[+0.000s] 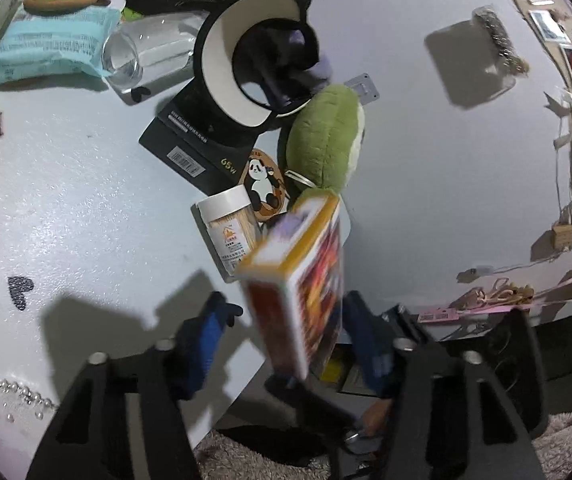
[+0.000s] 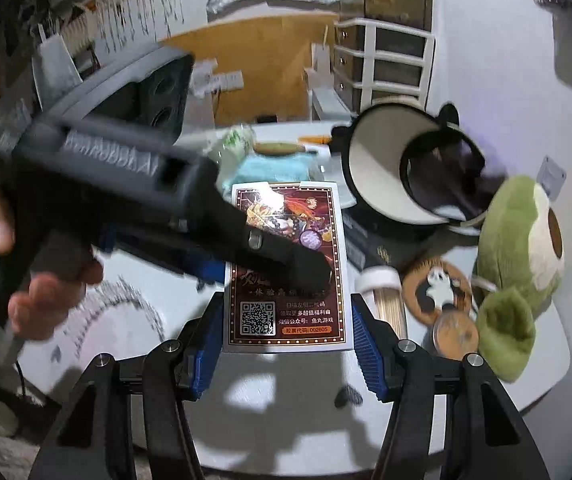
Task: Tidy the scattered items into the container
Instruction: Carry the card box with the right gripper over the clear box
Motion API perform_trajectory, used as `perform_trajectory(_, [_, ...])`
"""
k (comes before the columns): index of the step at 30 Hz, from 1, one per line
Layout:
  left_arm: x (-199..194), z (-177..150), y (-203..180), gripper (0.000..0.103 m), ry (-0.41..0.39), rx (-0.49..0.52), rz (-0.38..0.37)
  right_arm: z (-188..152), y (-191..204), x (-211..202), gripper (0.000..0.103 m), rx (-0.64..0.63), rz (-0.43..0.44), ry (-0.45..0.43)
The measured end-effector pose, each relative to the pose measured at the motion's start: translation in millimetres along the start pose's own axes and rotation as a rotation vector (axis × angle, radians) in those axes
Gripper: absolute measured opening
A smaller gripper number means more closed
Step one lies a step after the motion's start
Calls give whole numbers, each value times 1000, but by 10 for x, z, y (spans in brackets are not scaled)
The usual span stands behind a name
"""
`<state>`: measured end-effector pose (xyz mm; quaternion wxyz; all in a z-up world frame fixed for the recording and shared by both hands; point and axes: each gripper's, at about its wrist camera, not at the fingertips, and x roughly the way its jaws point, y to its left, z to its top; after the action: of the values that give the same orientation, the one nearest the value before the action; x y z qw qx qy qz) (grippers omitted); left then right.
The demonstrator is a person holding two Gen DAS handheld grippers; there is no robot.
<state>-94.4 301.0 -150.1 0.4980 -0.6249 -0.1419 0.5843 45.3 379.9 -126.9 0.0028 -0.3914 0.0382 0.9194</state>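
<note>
Card box (image 1: 298,280) is upright and blurred, raised over the desk's (image 1: 66,200) near edge, not in the container.

- Left gripper (image 1: 288,306): jaws are set wide across the box's thickness. One pad is close to the printed face, and a clear gap is seen at the other. No firm hold is shown.
- Right gripper (image 2: 288,308): jaws are spread across the box's width, pads just beside its side edges. Contact cannot be told.
- Container (image 1: 246,60): a black bin with a white lining, tipped on its side toward the desk's far edge and propped on a black charger box (image 1: 190,140). Dark items are already seen inside.

Judged step: the box is being passed or regripped for the bin. One secure grip should be confirmed before the other is loosened. The box should be fed short end first into the sideways mouth.

In the way: avocado plush (image 1: 326,136), toothpick jar (image 1: 230,224) and panda coaster (image 1: 264,184) lie between box and bin. A drinking glass (image 1: 134,52) and a blue packet (image 1: 46,48) sit by the far left corner.
</note>
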Motion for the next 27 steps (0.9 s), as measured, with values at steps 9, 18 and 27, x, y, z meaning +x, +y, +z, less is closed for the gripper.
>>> perform_trajectory(9, [-605, -42, -105, 31, -194, -22, -9, 399, 266, -14, 60, -42, 90, -60])
perform_trajectory(18, [-1725, 56, -88, 29, -422, -22, 12, 1242, 876, 17, 60, -192, 221, -156])
perform_trajectory(27, [-3209, 521, -87, 28, -628, 44, 99, 2429, 1646, 132, 60, -307, 322, -269])
